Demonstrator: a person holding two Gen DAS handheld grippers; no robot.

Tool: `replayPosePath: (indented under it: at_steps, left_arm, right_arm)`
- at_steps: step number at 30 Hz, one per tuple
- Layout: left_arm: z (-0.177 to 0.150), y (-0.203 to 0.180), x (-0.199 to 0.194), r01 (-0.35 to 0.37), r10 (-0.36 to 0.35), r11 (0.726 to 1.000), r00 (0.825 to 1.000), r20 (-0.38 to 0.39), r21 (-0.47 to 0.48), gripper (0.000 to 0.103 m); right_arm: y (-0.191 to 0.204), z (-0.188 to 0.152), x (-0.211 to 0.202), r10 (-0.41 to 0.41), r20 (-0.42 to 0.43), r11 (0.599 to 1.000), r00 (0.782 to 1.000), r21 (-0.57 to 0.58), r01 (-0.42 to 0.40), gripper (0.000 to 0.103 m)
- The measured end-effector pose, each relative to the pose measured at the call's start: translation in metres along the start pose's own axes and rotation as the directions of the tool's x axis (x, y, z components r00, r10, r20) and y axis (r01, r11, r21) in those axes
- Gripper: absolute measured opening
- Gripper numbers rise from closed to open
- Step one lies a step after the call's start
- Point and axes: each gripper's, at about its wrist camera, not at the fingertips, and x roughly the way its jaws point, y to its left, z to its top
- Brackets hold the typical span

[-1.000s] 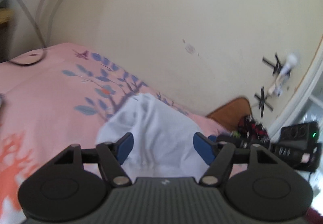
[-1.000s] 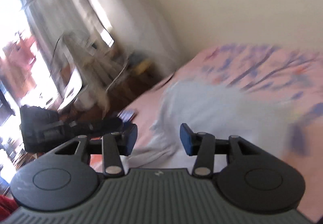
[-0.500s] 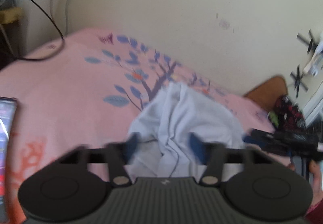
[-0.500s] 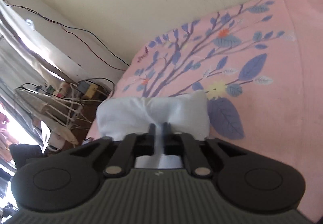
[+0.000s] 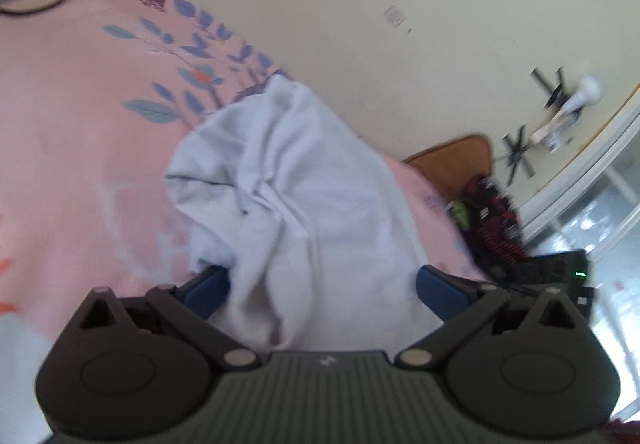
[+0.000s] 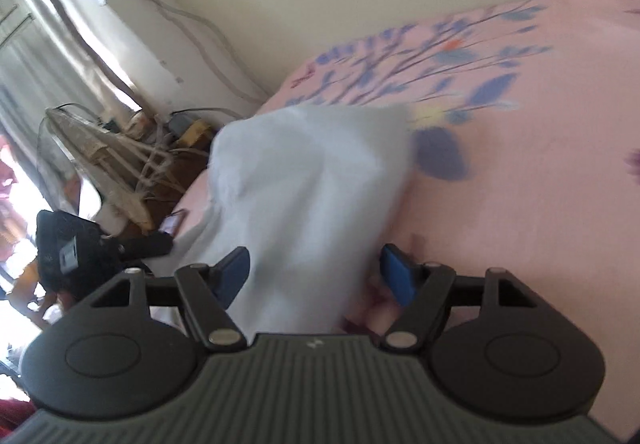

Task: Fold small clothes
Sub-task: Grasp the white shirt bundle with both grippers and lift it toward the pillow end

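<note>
A pale blue-white garment [image 5: 304,180] lies bunched on the pink flowered bedsheet [image 5: 80,132]. My left gripper [image 5: 322,280] sits low over its near end, jaws opening wide. The cloth runs loosely between the blue pads [image 5: 436,284] and drapes over the left one. In the right wrist view the same garment [image 6: 312,172] rises as a folded hump. My right gripper [image 6: 316,270] straddles its near end with jaws opening, and the pads [image 6: 396,278] stand off the cloth. The left gripper's black body [image 6: 72,248] shows at the left there.
A cream wall runs close behind the bed. A wooden headboard [image 5: 452,160] and a dark red-black cloth [image 5: 492,216] lie at the bed's right end. A phone [image 6: 174,222] rests at the bed's edge, with cables and a wire rack [image 6: 100,152] beyond it.
Both grippers have sunk toward the bed. The right jaws, nearly shut on the cloth half a second ago, now stand apart. The left jaws have spread wider.
</note>
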Motion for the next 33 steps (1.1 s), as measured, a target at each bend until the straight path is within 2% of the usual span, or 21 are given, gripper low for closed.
replayPosePath:
  at_steps: [1, 2, 3, 4, 5, 8, 11, 13, 14, 15, 16, 17, 18, 19, 21, 22, 24, 27, 28, 29, 33]
  left_arm:
    - [0.003, 0.002, 0.006, 0.013, -0.013, 1.000, 1.000, -0.002, -0.013, 0.080]
    - [0.005, 0.006, 0.011, 0.003, -0.004, 0.999, 1.000, -0.028, -0.040, 0.040]
    - [0.012, 0.012, 0.018, -0.023, 0.020, 0.997, 0.999, -0.047, -0.078, 0.027]
    - [0.022, 0.018, 0.018, -0.010, 0.006, 0.993, 0.999, -0.033, -0.113, 0.025]
    - [0.035, 0.021, 0.012, 0.007, -0.008, 0.991, 1.000, -0.005, -0.134, 0.024]
    - [0.080, 0.012, -0.013, -0.020, 0.030, 0.996, 0.993, 0.114, -0.085, 0.025]
    - [0.131, 0.003, -0.028, -0.105, 0.103, 0.994, 0.967, 0.234, -0.003, 0.027]
    - [0.160, 0.007, -0.023, -0.171, 0.159, 0.985, 0.945, 0.287, 0.019, 0.034]
    - [0.174, 0.014, -0.015, -0.209, 0.194, 0.978, 0.929, 0.314, 0.016, 0.053]
    - [0.184, 0.024, -0.004, -0.247, 0.232, 0.969, 0.918, 0.321, 0.006, 0.083]
    - [0.192, 0.037, 0.009, -0.300, 0.295, 0.953, 0.907, 0.299, -0.030, 0.092]
    - [0.195, 0.052, 0.023, -0.367, 0.374, 0.927, 0.889, 0.265, -0.076, 0.088]
    - [0.195, 0.065, 0.034, -0.422, 0.435, 0.900, 0.871, 0.227, -0.104, 0.075]
    - [0.192, 0.078, 0.043, -0.465, 0.480, 0.877, 0.858, 0.183, -0.123, 0.070]
    - [0.177, 0.097, 0.050, -0.502, 0.524, 0.850, 0.840, 0.143, -0.160, 0.066]
    - [0.166, 0.098, 0.048, -0.497, 0.517, 0.856, 0.833, 0.197, -0.143, 0.068]
    - [0.158, 0.092, 0.050, -0.531, 0.543, 0.840, 0.814, 0.209, -0.113, 0.066]
    - [0.147, 0.073, 0.055, -0.591, 0.597, 0.801, 0.779, 0.194, -0.091, 0.067]
    - [0.141, 0.063, 0.057, -0.600, 0.603, 0.796, 0.775, 0.189, -0.078, 0.067]
    - [0.134, 0.055, 0.057, -0.602, 0.603, 0.795, 0.775, 0.190, -0.066, 0.067]
    - [0.100, 0.022, 0.061, -0.638, 0.632, 0.769, 0.748, 0.204, -0.039, 0.070]
  right_arm:
    - [0.002, 0.005, 0.013, 0.008, -0.003, 1.000, 1.000, -0.004, -0.008, 0.071]
    - [0.004, 0.012, 0.029, 0.006, -0.023, 1.000, 1.000, -0.006, -0.006, 0.056]
    - [0.006, 0.019, 0.039, 0.009, -0.042, 1.000, 0.999, 0.002, -0.009, 0.048]
    - [0.008, 0.029, 0.049, 0.028, -0.047, 0.999, 0.999, 0.017, -0.027, 0.037]
    - [0.015, 0.040, 0.054, 0.032, -0.041, 0.999, 0.999, 0.006, -0.031, 0.032]
    - [0.047, 0.083, 0.069, 0.070, 0.005, 0.991, 0.998, -0.118, -0.068, 0.028]
    - [0.078, 0.134, 0.096, 0.132, 0.059, 0.970, 0.989, -0.212, -0.117, 0.028]
    - [0.092, 0.167, 0.119, 0.152, 0.093, 0.954, 0.984, -0.273, -0.122, 0.029]
    - [0.094, 0.178, 0.131, 0.147, 0.108, 0.952, 0.983, -0.285, -0.111, 0.032]
    - [0.096, 0.188, 0.146, 0.128, 0.124, 0.951, 0.984, -0.298, -0.086, 0.035]
    - [0.095, 0.195, 0.163, 0.075, 0.140, 0.948, 0.987, -0.317, -0.027, 0.046]
    - [0.092, 0.197, 0.179, -0.027, 0.158, 0.943, 0.987, -0.322, 0.077, 0.065]
    - [0.087, 0.195, 0.192, -0.145, 0.181, 0.930, 0.973, -0.311, 0.196, 0.070]
    - [0.078, 0.189, 0.201, -0.216, 0.177, 0.914, 0.960, -0.308, 0.263, 0.067]
    - [0.060, 0.170, 0.200, -0.177, 0.115, 0.930, 0.978, -0.306, 0.204, 0.063]
    - [0.052, 0.155, 0.195, -0.157, 0.087, 0.934, 0.984, -0.310, 0.176, 0.062]
    - [0.042, 0.130, 0.188, -0.168, 0.065, 0.922, 0.984, -0.342, 0.180, 0.061]
    - [0.030, 0.107, 0.187, -0.212, 0.011, 0.915, 0.977, -0.349, 0.203, 0.052]
    - [0.031, 0.098, 0.178, -0.218, 0.049, 0.903, 0.975, -0.369, 0.220, 0.048]
    - [0.032, 0.096, 0.171, -0.223, 0.043, 0.901, 0.974, -0.372, 0.223, 0.048]
    - [0.030, 0.080, 0.127, -0.181, 0.056, 0.936, 0.982, -0.296, 0.189, 0.049]
